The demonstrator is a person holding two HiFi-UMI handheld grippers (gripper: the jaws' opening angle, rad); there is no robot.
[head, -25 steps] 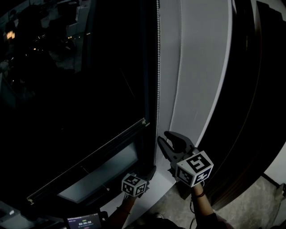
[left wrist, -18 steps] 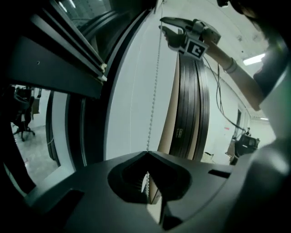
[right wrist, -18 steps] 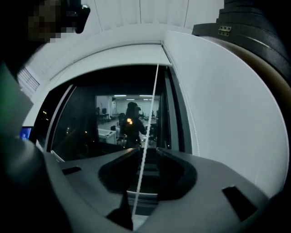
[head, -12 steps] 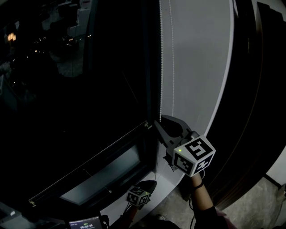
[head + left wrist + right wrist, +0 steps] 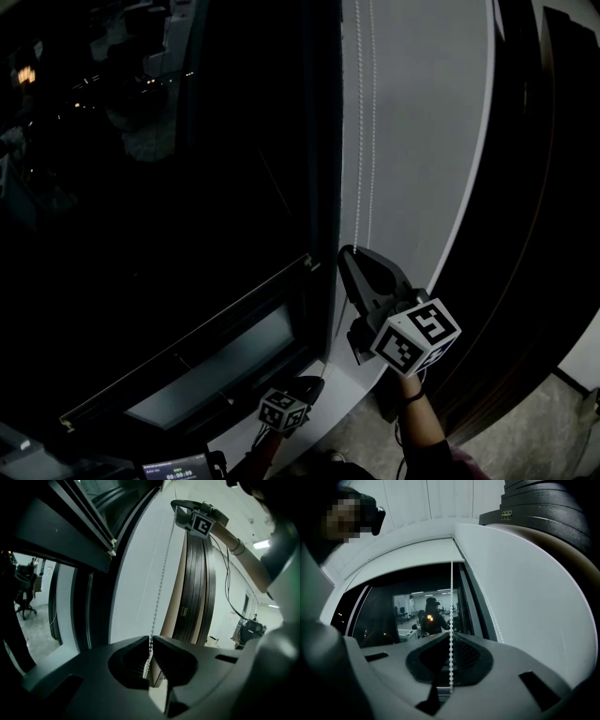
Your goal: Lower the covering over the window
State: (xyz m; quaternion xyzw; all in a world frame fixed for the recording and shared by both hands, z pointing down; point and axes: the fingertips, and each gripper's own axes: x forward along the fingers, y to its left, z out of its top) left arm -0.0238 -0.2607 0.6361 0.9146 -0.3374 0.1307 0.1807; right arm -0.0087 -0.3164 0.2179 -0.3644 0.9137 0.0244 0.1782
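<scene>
Right, status. The covering itself isn't clearly in view. The window glass (image 5: pixel 187 187) looks bare, so I'd guess it's rolled up at the top. Its bead chain (image 5: pixel 359 141) hangs down the right edge of the window frame (image 5: pixel 323 187), against the white wall (image 5: pixel 422 141), two strands side by side.

Upper: right tongs (image 5: pixel 349 253), closing on the chain now. The right gripper view has one strand running straight between the jaws. Lower, near the bottom of the frame: left tongs (image 5: pixel 314 382), clamped together on the chain.

Risks:
- Wrong strand: pull it and the covering goes up, not down.
- Both strands in one bite: the loop locks and nothing moves.
- Both tongs look to be on the same run. If the left doesn't let go while the right hauls down, they fight each other or slack bunches between them.
- A pull off vertical, out toward the room, could make the beads jump the clutch at the top.
- Thin chain, smooth beads: it may slip through the pads on a hard tug.

Writing: nothing legible.
- The right tongs' cube (image 5: pixel 415 337) carries square black-and-white markers only.
- The small screen (image 5: pixel 173 466) at the near edge shows digits too small to read.
- No brands.
</scene>
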